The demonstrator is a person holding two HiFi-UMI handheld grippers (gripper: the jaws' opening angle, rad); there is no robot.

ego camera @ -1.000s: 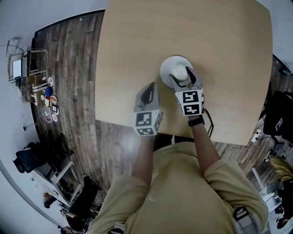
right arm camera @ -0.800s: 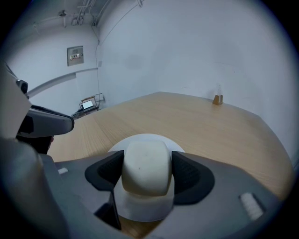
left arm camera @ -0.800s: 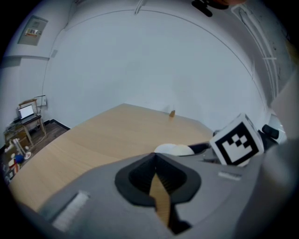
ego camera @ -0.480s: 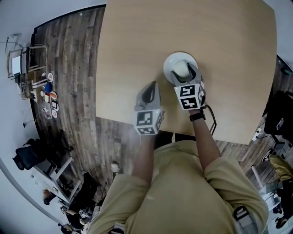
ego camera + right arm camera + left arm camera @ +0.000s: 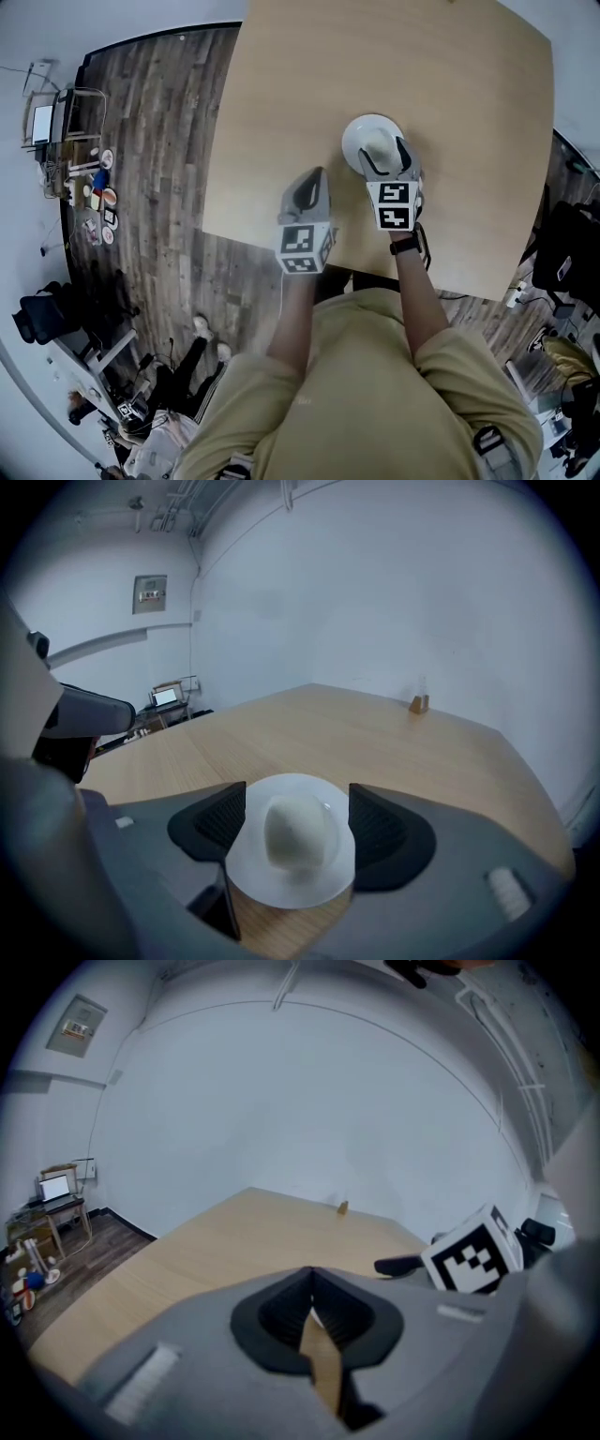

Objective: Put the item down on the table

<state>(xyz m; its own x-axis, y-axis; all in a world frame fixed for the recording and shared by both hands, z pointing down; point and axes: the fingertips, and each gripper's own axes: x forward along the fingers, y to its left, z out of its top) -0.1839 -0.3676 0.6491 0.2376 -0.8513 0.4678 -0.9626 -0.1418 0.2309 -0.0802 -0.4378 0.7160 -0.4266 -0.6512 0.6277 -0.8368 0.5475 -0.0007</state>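
1. Right gripper view: the right gripper (image 5: 295, 810) jaws have just been opening and stand wide beside the white dish (image 5: 314, 878), not pressing it. It rests on the table (image 5: 375, 738), judged released.
2. The left gripper (image 5: 312, 1286) jaws are closed, empty and idle.

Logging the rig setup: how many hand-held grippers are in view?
2. The left hand-held gripper, shut and empty, is over the near edge of the table; the right hand-held gripper, its jaws just opened wider, straddles the white dish.
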